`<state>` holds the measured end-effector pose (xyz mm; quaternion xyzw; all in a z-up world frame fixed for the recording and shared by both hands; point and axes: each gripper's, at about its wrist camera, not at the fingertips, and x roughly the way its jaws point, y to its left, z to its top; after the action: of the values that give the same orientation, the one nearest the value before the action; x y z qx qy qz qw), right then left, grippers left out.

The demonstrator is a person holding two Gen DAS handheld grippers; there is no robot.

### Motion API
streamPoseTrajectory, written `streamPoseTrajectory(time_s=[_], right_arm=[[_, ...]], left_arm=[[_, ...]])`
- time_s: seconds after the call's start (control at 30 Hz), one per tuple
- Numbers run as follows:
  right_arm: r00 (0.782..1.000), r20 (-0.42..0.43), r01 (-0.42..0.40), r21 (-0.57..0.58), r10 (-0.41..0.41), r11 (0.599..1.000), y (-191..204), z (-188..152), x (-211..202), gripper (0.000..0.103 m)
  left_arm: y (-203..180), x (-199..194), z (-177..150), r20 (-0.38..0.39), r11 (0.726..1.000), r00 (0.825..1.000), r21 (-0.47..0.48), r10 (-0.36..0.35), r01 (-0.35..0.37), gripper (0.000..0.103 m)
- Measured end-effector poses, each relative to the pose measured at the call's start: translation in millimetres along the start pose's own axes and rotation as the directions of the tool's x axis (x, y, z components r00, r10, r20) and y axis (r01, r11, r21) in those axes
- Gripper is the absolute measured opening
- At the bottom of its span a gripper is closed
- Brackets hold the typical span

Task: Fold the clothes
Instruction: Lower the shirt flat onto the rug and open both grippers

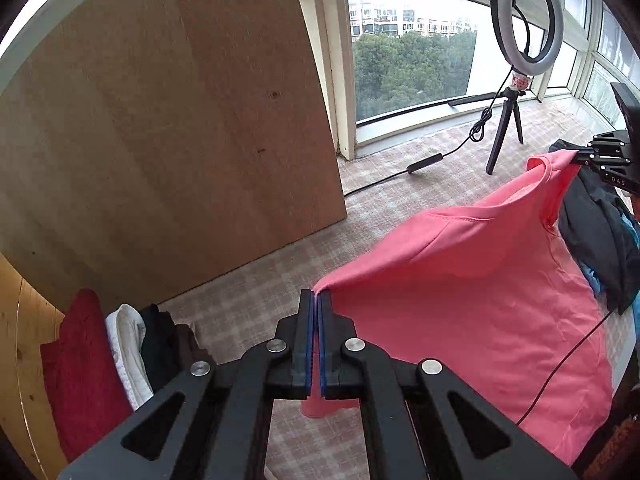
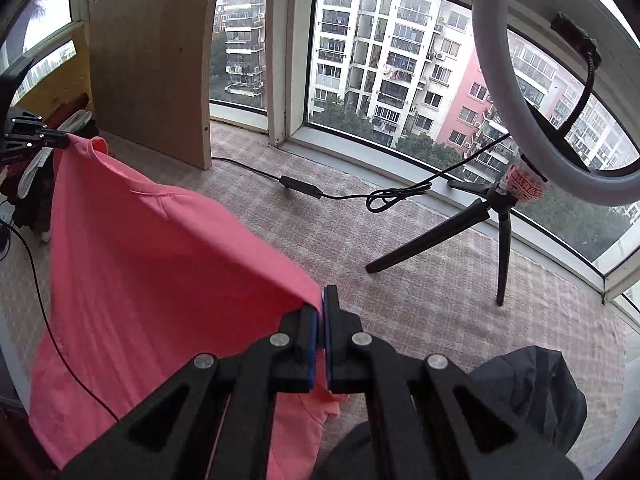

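Clenched on one shoulder corner, the left gripper [image 1: 316, 300] holds the pink shirt [image 1: 472, 292] aloft; the right gripper [image 2: 322, 300] pinches the other. Both bites look thin, so a tug apart could pull fabric free. Stretched between them above the checked surface [image 2: 420, 280], the shirt's neckline faces upward and its long axis hangs downward. A ring light [image 2: 520, 184] beyond could snag it.

Enclosed apartment balcony, high up: curved window wall [image 2: 400, 92] facing residential tower blocks [image 2: 396, 52] and treetops, checked carpet [image 2: 420, 280], leaning plywood board [image 1: 160, 120], ring light on tripod [image 1: 520, 60], stacked folded clothes [image 1: 104, 360] at left
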<state>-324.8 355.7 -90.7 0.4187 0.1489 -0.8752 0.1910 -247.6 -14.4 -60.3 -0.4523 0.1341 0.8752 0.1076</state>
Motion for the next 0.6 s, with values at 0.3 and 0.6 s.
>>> streamPoseTrajectory(time_s=[0.3, 0.6], right_arm=[[0.988, -0.006, 0.153, -0.071, -0.154, 0.986, -8, 65, 43, 0.003], [0.946, -0.261, 0.154, -0.150, -0.190, 0.977, -1, 19, 174, 0.003]], left_arm=[[25, 70, 58, -0.068, 0.992, 0.992, 0.069, 0.108, -0.104, 0.000], [3, 201, 21, -0.289, 0.987, 0.949, 0.136, 0.123, -0.087, 0.005]])
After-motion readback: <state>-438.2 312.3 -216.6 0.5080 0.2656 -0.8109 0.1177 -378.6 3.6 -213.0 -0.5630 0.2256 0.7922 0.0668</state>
